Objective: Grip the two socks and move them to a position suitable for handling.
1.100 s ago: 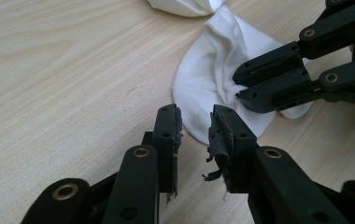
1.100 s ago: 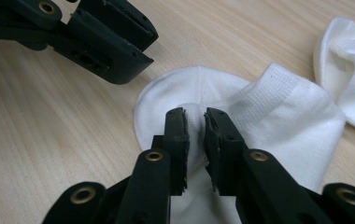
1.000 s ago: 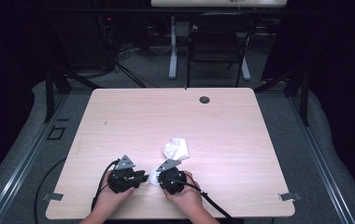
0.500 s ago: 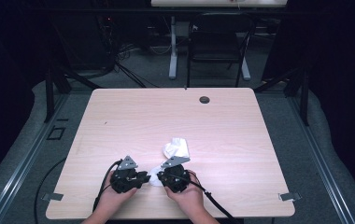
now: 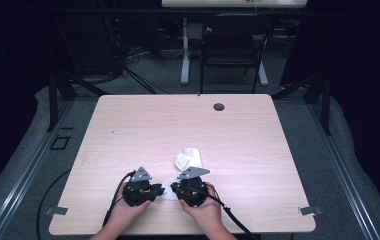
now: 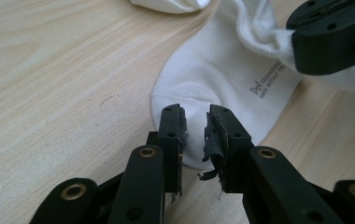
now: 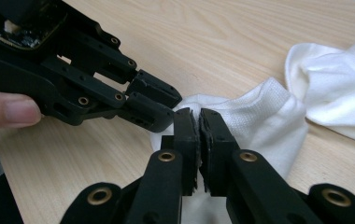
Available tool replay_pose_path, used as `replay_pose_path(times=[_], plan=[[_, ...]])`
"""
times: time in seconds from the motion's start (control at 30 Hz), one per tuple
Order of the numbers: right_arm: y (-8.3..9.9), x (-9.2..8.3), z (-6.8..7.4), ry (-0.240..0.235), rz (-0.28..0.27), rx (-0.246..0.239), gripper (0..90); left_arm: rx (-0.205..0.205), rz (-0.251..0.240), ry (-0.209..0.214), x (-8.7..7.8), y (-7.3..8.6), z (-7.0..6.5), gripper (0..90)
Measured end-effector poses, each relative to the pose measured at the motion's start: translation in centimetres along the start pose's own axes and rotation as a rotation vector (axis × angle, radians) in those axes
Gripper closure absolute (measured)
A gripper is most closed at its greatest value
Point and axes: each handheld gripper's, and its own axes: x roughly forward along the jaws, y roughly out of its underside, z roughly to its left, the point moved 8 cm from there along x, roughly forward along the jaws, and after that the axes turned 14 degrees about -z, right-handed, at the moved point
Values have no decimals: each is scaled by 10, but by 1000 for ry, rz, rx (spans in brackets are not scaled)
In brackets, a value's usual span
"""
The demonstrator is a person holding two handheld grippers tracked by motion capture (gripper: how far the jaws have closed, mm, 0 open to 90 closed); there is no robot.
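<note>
The right gripper (image 7: 198, 122) pinches the white sock (image 6: 222, 79); the left gripper (image 6: 195, 122), just left, has been closing, toe between its jaws.

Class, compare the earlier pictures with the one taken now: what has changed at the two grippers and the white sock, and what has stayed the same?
The left gripper has just been closing its jaws over the toe of the flat white fabric sock, with a gap left. The right gripper closed the last bit and pinches the sock's cuff. Both hands barely moved. The crumpled second white sock and the light wooden table stayed put.
</note>
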Motion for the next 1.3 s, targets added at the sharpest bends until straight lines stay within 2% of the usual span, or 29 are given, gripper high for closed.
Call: replay_pose_path(times=[0.27, 0.73, 0.87, 0.9, 0.97, 1.17, 1.3], plan=[[-6, -13, -10, 22, -19, 3, 862, 34, 14, 9, 0, 1, -3, 778], [-3, -48, -35, 93, -36, 21, 861, 41, 27, 22, -2, 3, -6, 782], [3, -57, -42, 113, -31, 19, 860, 44, 29, 23, -3, 3, -7, 782], [5, -60, -44, 118, -16, 15, 860, 45, 29, 22, -3, 3, -7, 782], [13, -63, -51, 132, -9, 29, 857, 42, 27, 21, -2, 3, -8, 782], [24, -68, -61, 153, 11, 24, 851, 45, 30, 24, -3, 3, -9, 782], [31, -71, -69, 175, 17, 41, 853, 42, 27, 20, -3, 4, -9, 783]])
